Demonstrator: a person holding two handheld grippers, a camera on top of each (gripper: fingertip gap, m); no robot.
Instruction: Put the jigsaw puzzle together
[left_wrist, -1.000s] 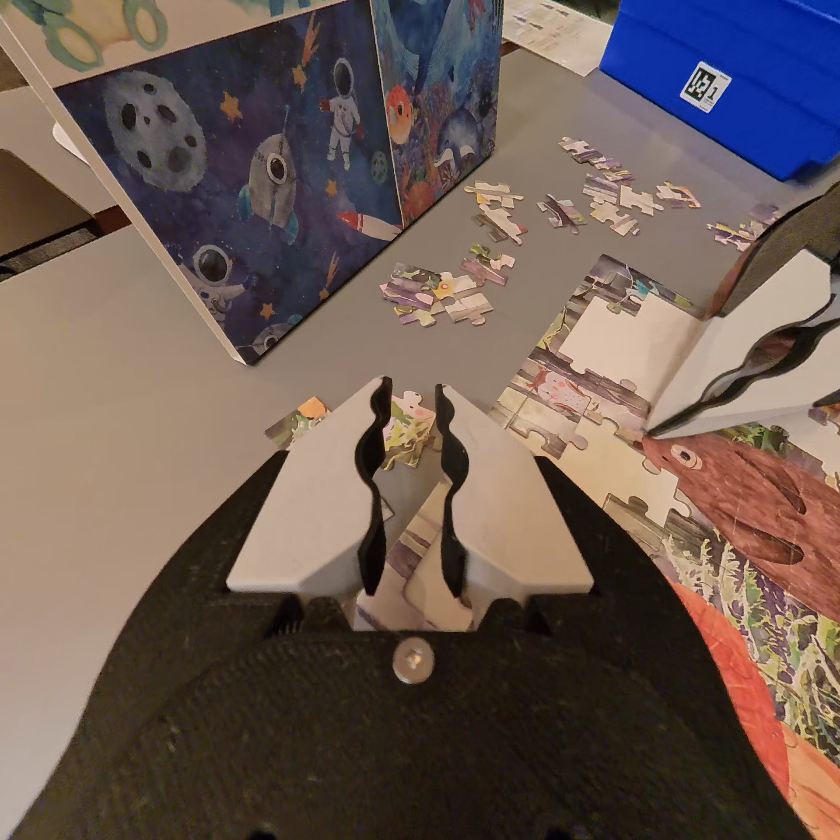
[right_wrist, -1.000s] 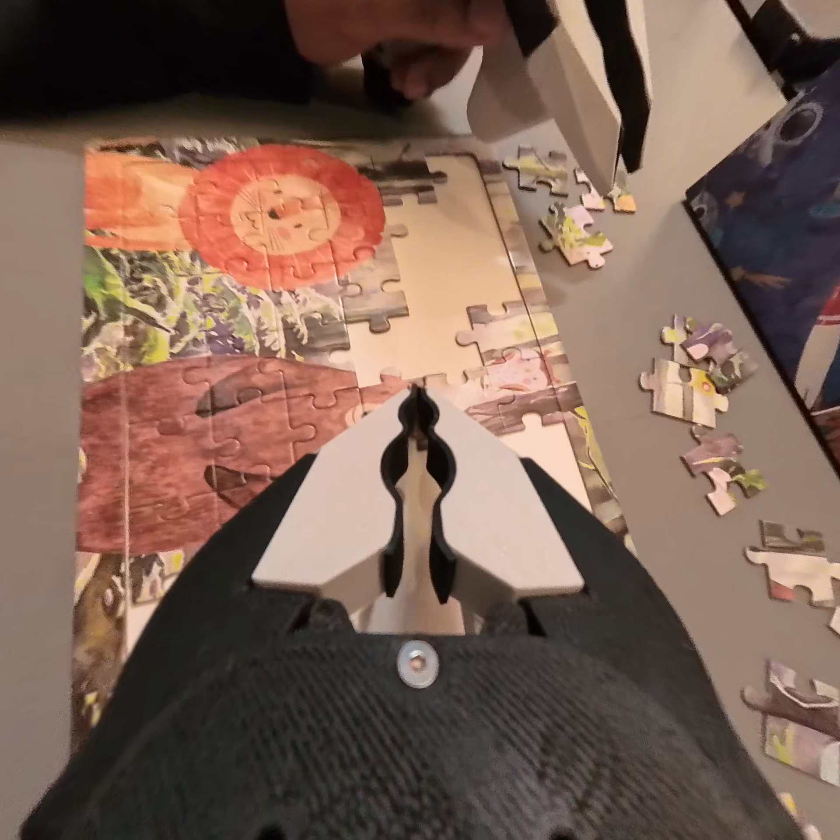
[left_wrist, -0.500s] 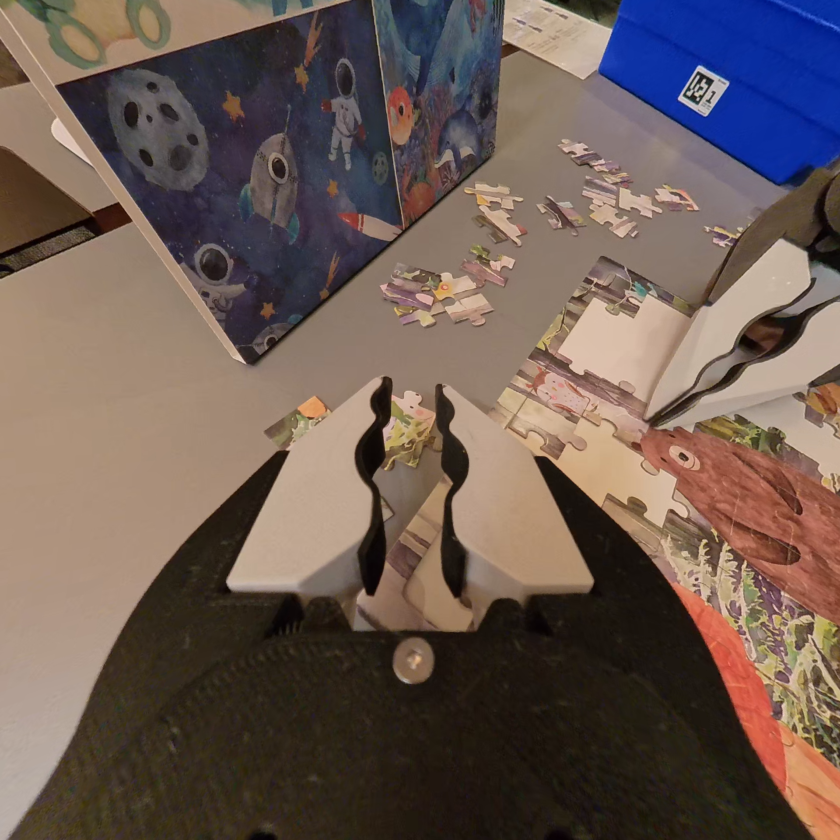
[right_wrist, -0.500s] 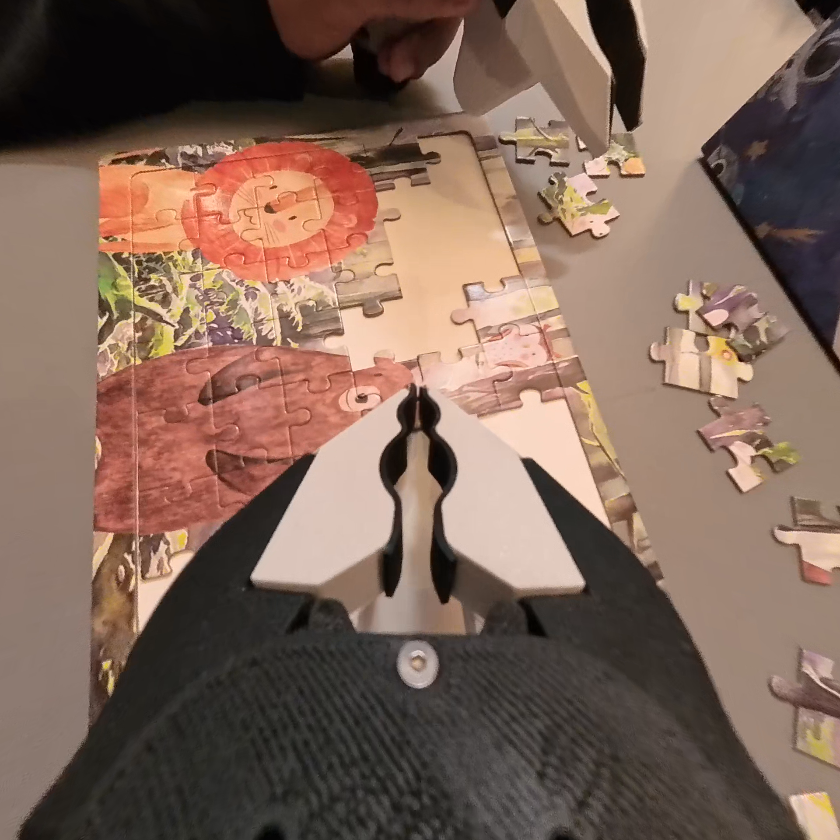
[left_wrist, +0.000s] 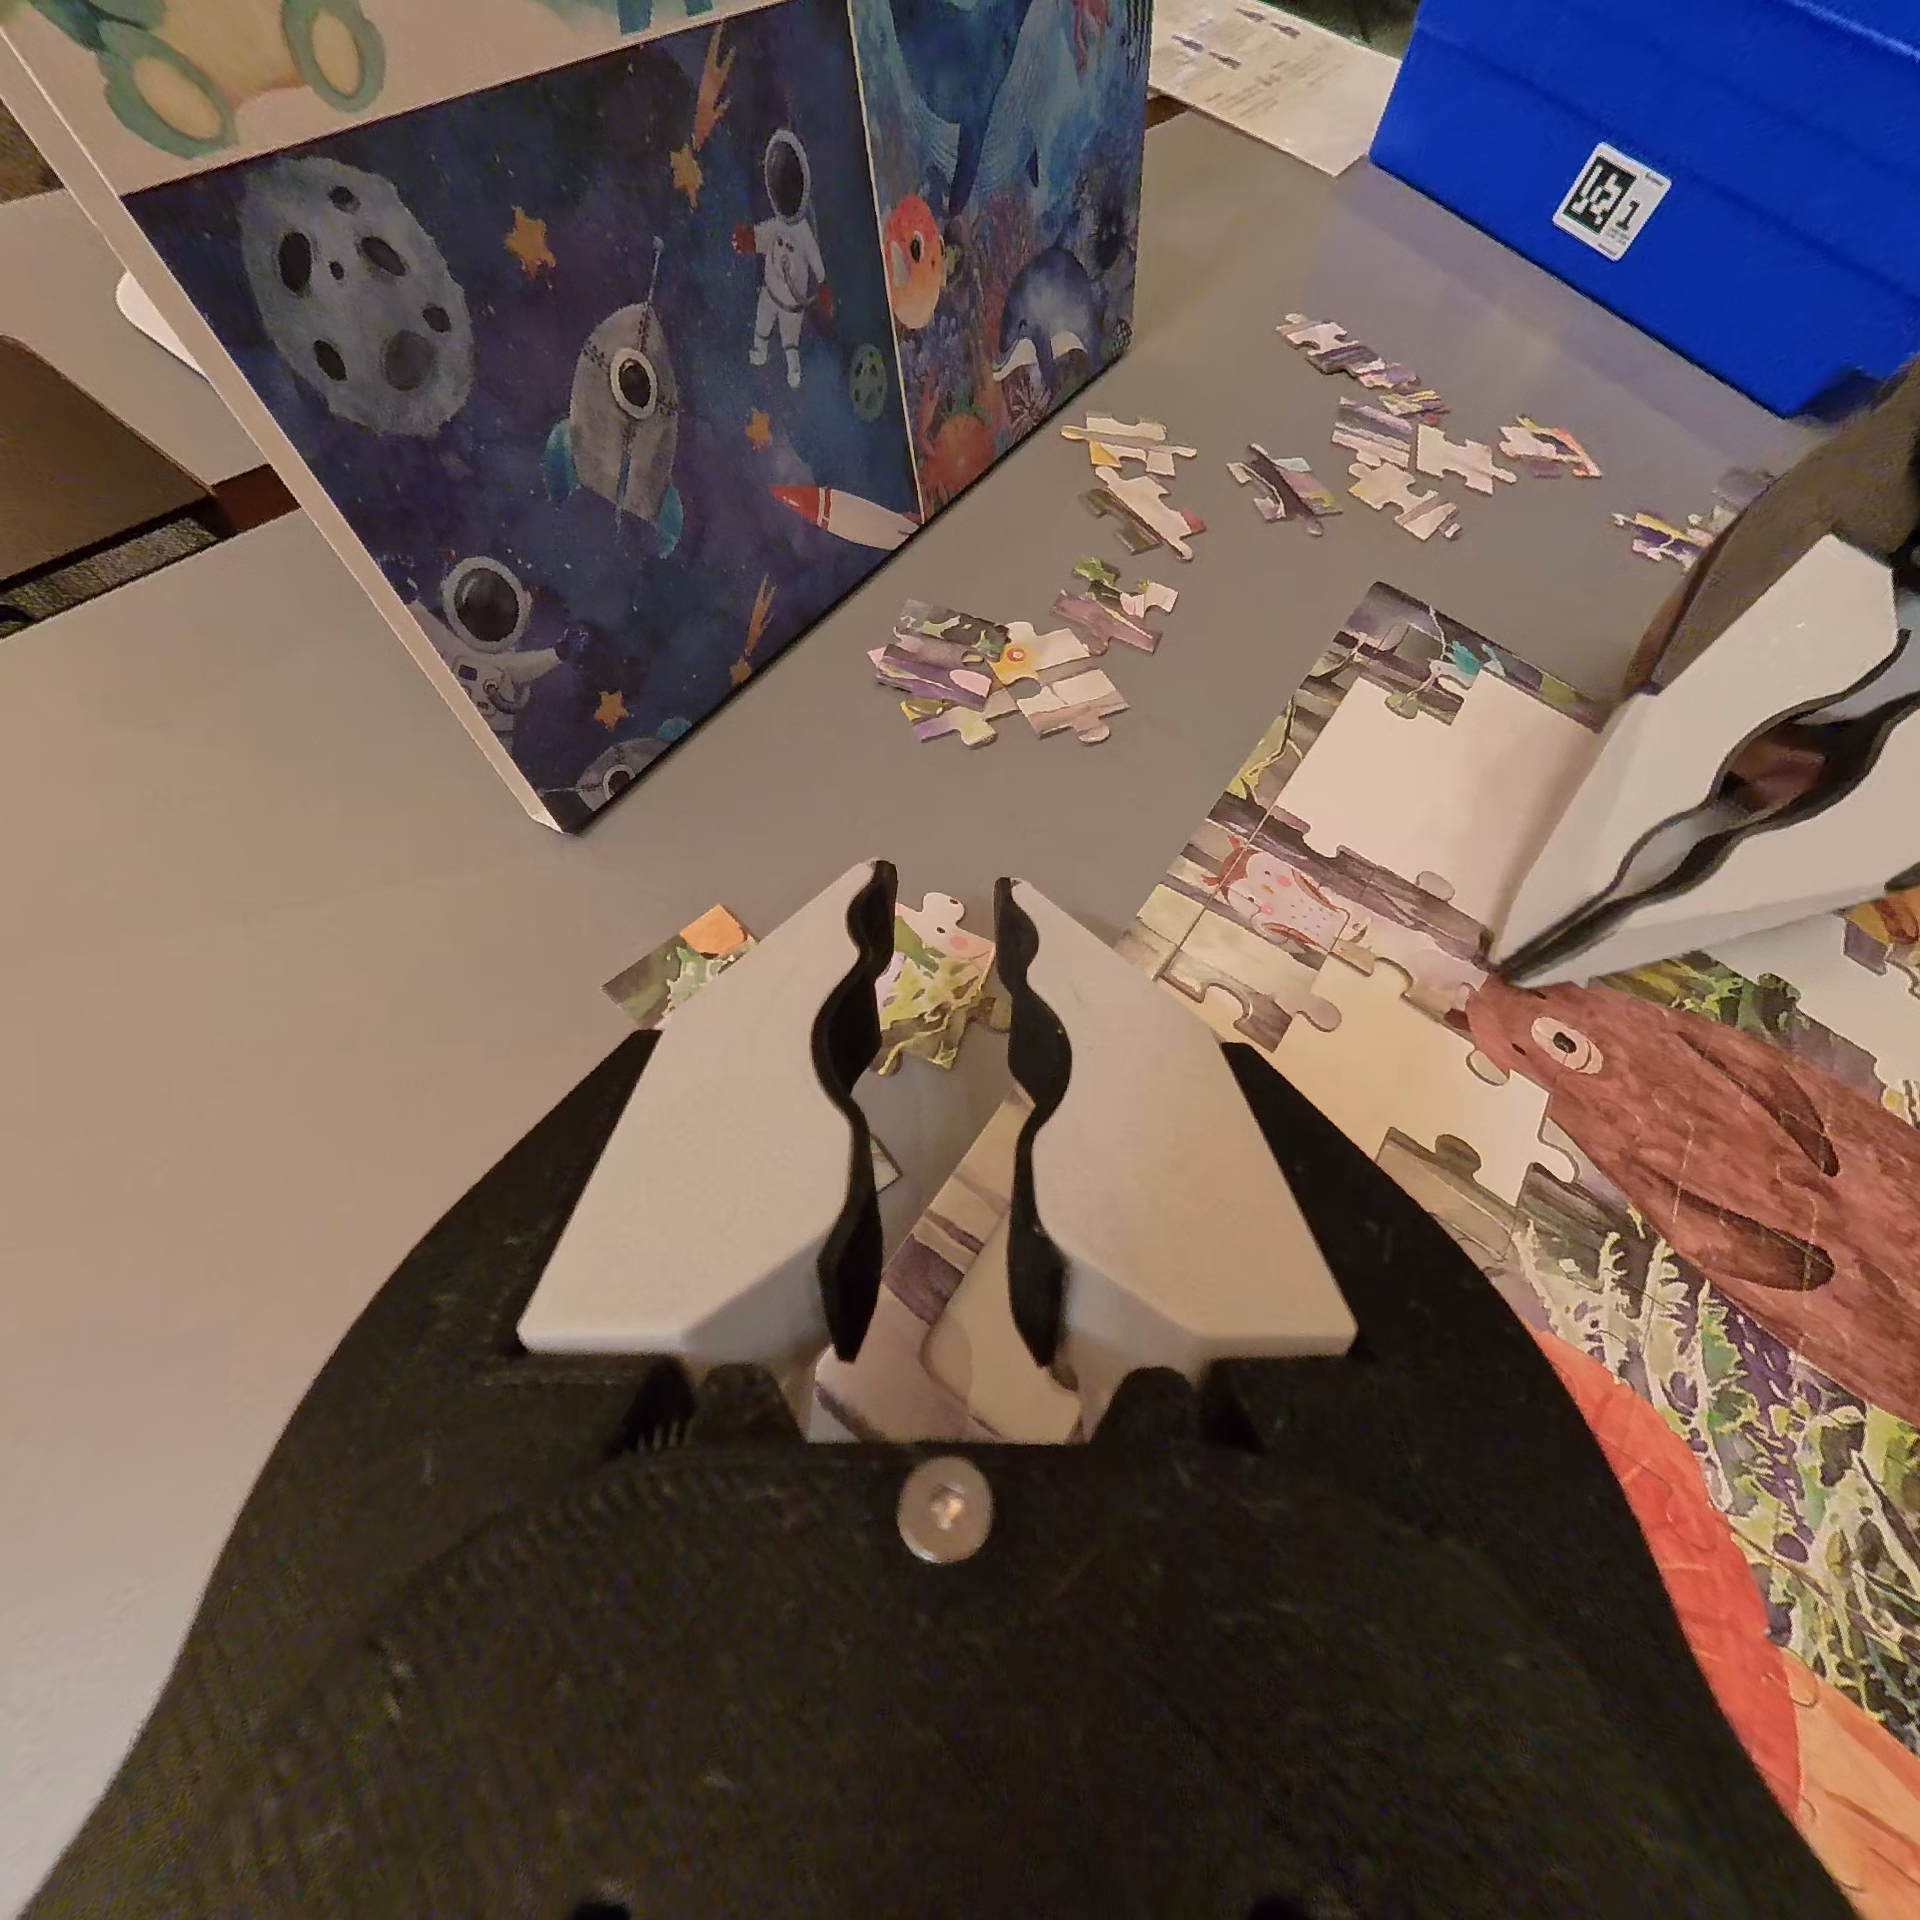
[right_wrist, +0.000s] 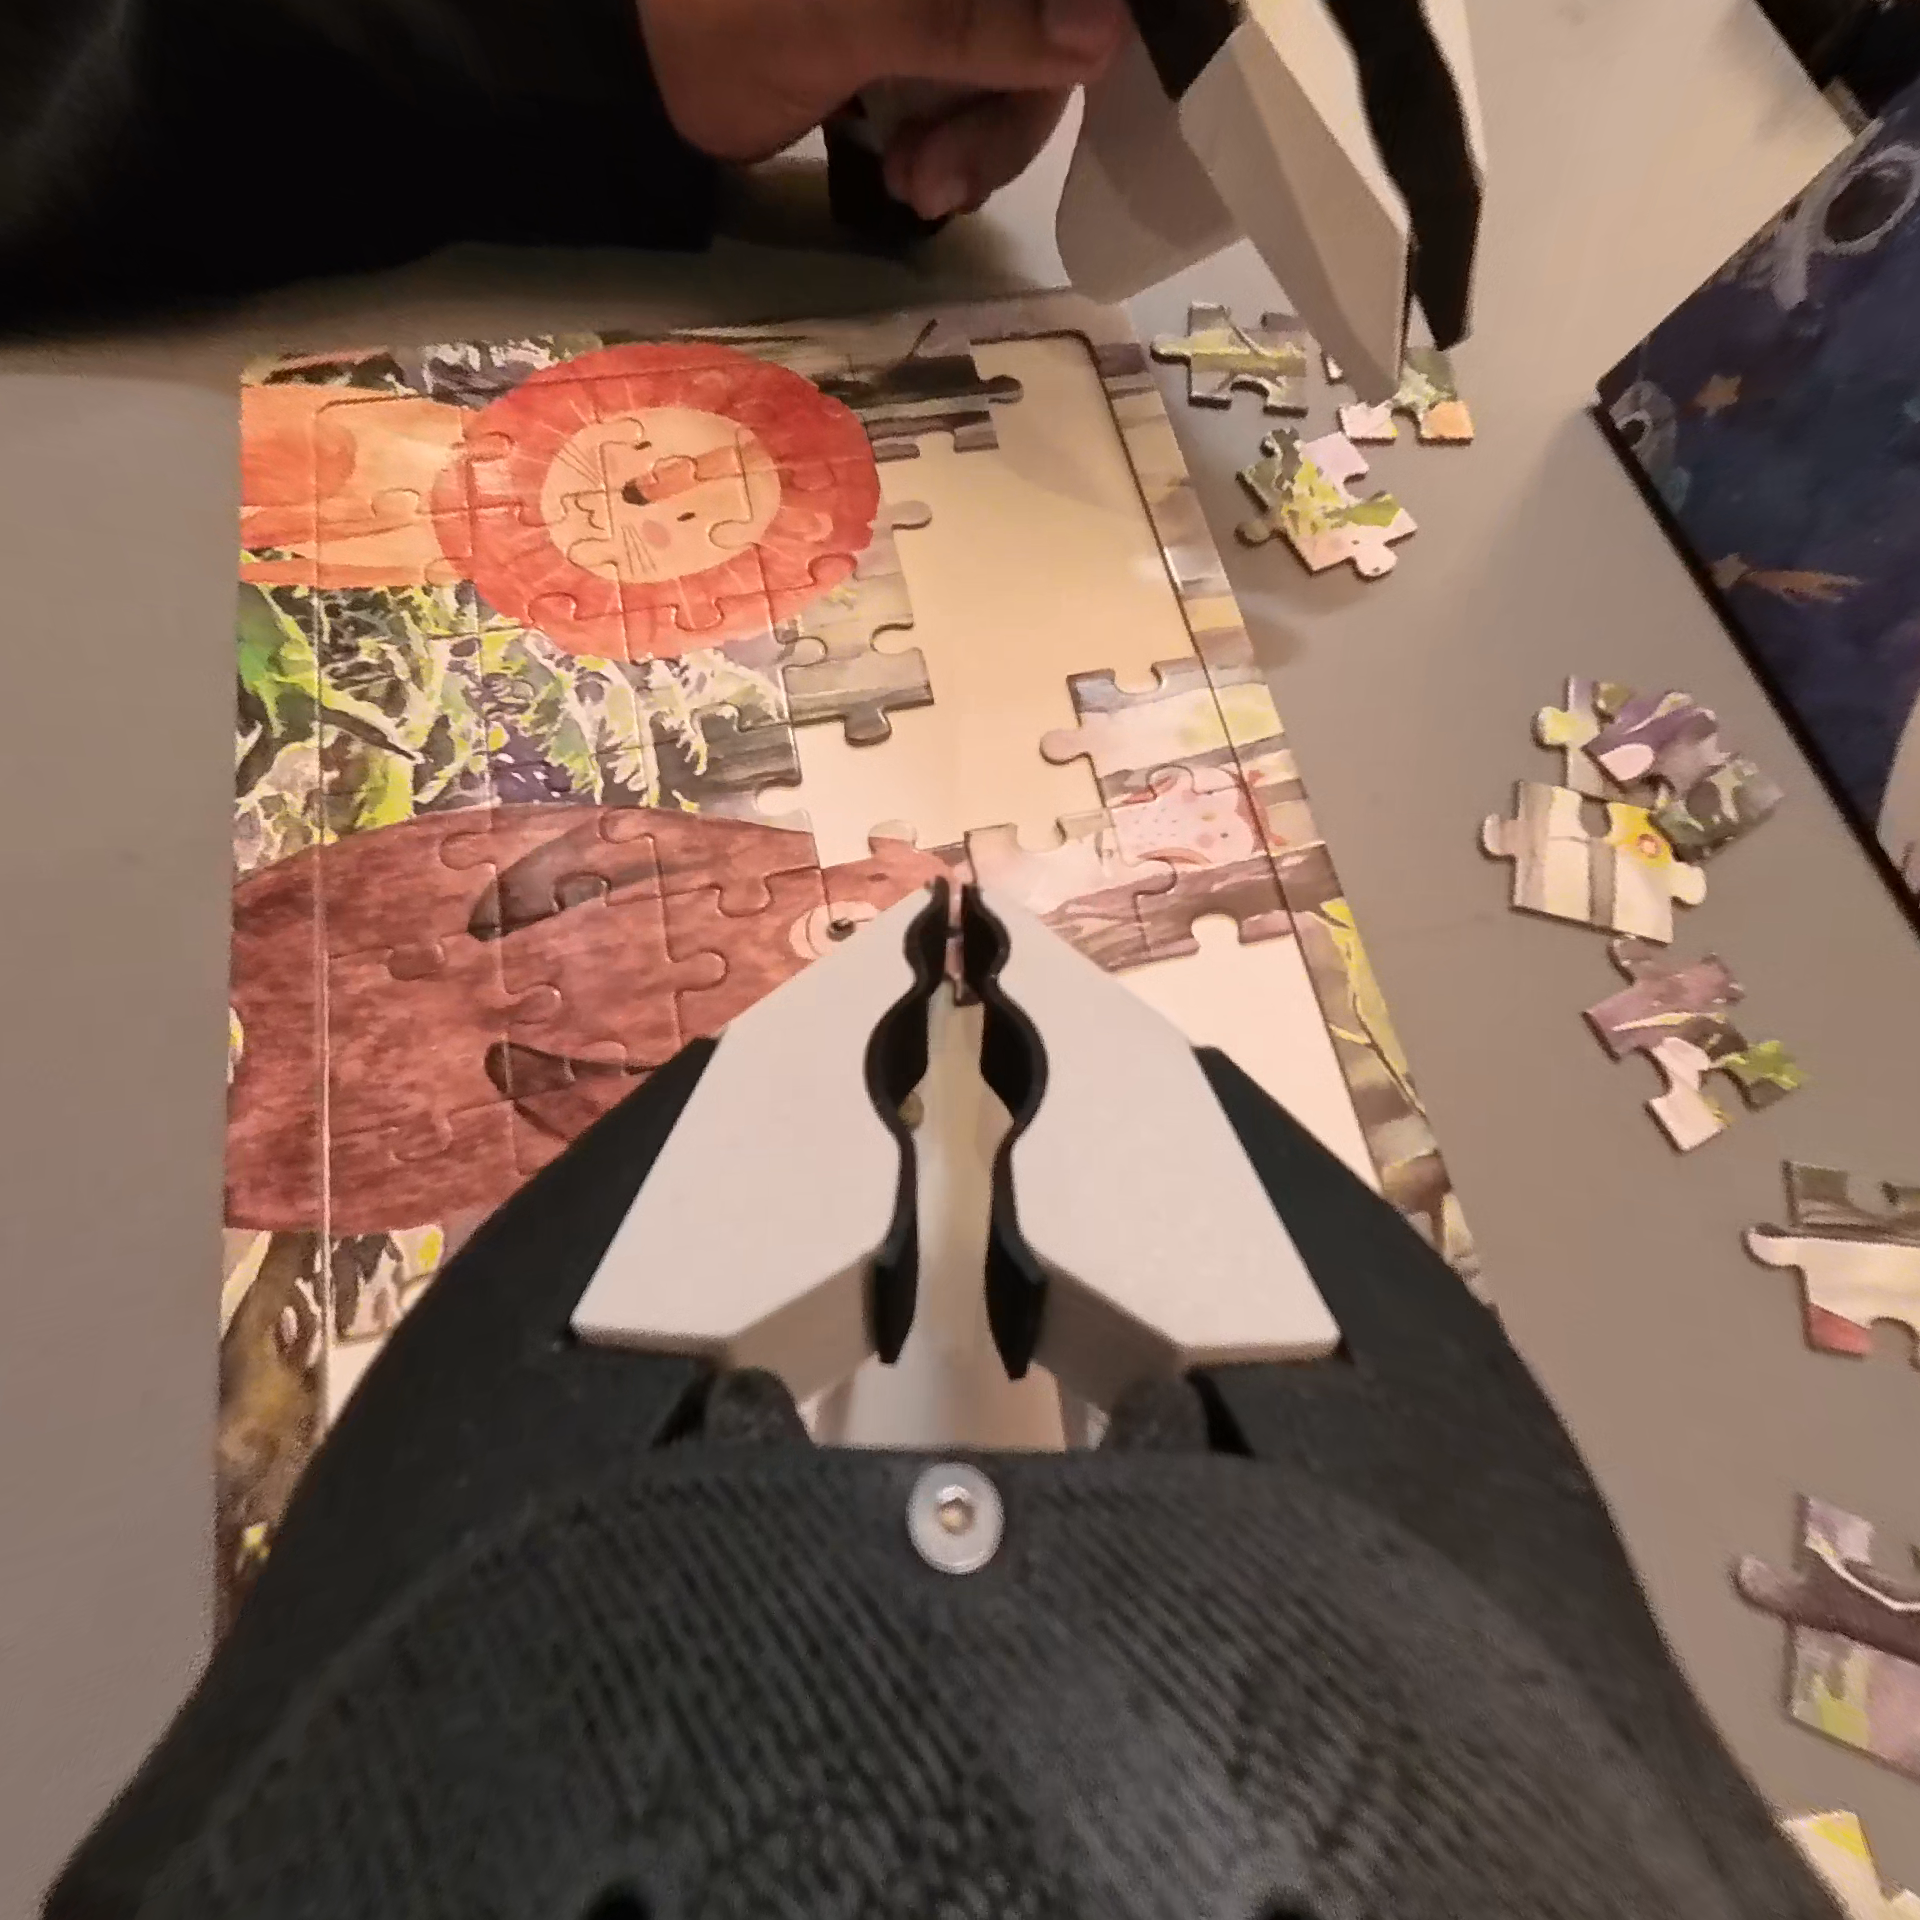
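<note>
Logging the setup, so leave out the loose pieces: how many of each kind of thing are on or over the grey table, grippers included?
Black handheld grippers with grey fingers: 2 (left gripper, right gripper)
Partly assembled animal jigsaw puzzle: 1
Picture-printed cardboard box: 1
Blue plastic bin: 1
White printed paper sheet: 1
Total: 6

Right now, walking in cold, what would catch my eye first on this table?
Probably the half-built jigsaw puzzle, with its orange lion at the far end and a brown animal nearer. The right hand-held gripper has its tips nearly together at that brown animal's face. Loose pieces lie scattered on the grey table beside a space-themed box.
</note>
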